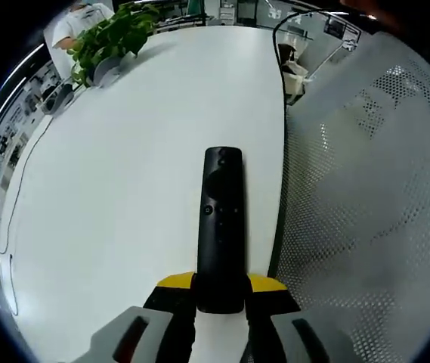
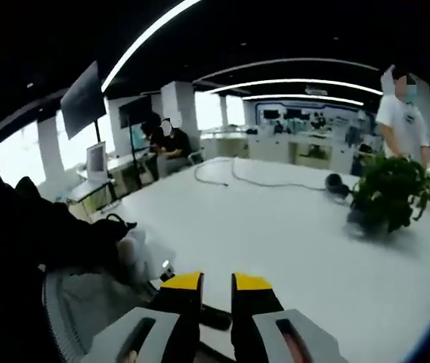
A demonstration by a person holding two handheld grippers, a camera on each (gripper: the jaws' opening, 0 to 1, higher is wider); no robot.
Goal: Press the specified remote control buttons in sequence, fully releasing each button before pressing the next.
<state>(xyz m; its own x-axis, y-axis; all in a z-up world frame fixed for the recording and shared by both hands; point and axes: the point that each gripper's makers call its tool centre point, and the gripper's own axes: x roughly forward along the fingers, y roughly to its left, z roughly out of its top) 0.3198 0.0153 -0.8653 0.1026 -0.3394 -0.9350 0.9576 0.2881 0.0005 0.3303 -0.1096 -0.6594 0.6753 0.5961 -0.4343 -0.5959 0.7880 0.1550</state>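
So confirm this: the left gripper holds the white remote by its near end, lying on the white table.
Wrong colour. The remote is black, not white, as the left gripper view shows. The left gripper does hold its near end, over the white table.

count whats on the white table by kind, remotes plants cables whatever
remote control: 1, black, lying between the jaws of the left gripper
potted plant: 1, green, at the far end of the table
cable: 1, thin and dark, running along the table edge
dark rounded object: 1, beside the plant, too small to identify
total: 4
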